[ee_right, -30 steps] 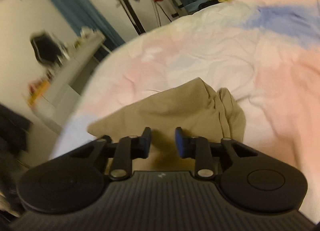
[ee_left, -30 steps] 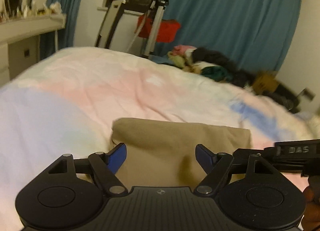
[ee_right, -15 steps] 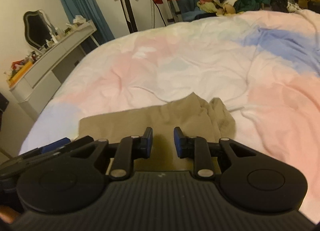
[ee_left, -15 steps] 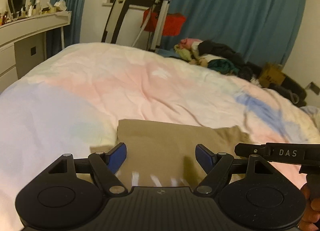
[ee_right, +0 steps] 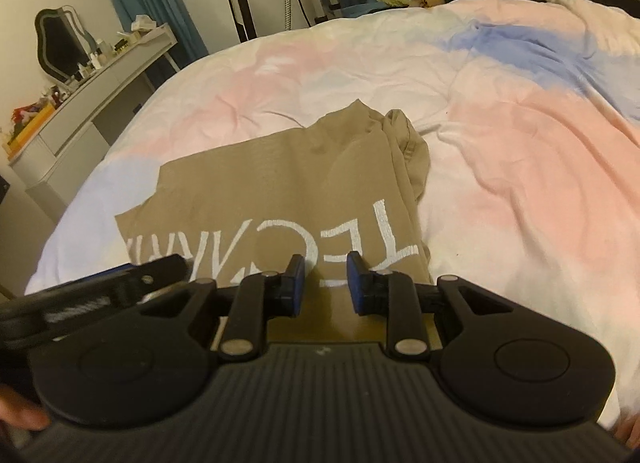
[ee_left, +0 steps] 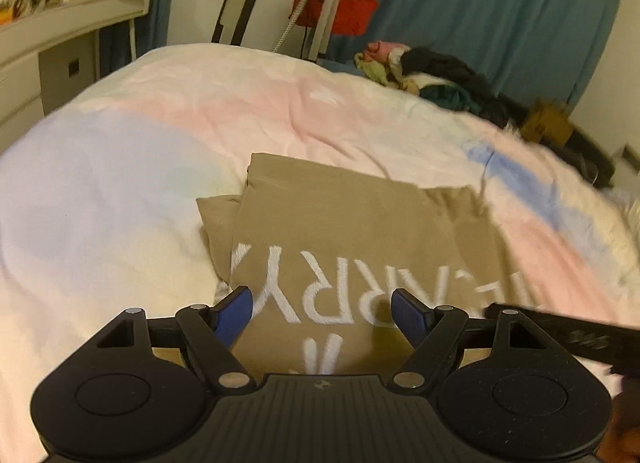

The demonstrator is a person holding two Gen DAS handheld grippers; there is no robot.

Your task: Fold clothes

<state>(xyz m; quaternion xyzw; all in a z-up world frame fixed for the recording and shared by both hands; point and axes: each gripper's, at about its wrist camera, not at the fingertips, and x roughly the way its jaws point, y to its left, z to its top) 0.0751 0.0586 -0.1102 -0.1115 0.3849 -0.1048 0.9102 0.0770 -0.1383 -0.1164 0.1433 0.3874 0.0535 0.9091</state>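
A tan T-shirt [ee_left: 340, 223] with white lettering lies folded flat on the pastel duvet [ee_left: 120, 203]. A sleeve bunches at its right edge [ee_right: 404, 151] in the right wrist view. My left gripper [ee_left: 322, 313] hovers over the shirt's near part, blue pads wide apart, nothing between them. My right gripper [ee_right: 325, 283] hangs over the shirt's near right corner. Its pads stand a narrow gap apart with no cloth pinched; the shirt shows through the gap. Each gripper's black body shows at the edge of the other's view.
A heap of mixed clothes [ee_left: 432, 79] lies at the bed's far edge before blue curtains. A white dresser [ee_right: 100, 91] with a mirror stands to the left. A metal stand with red cloth [ee_left: 344, 11] and a cardboard box [ee_left: 548, 123] are behind the bed.
Both grippers have drawn back toward the near edge, and the shirt's white lettering has come into view. The right gripper's view has swung level. Both jaw gaps look the same.
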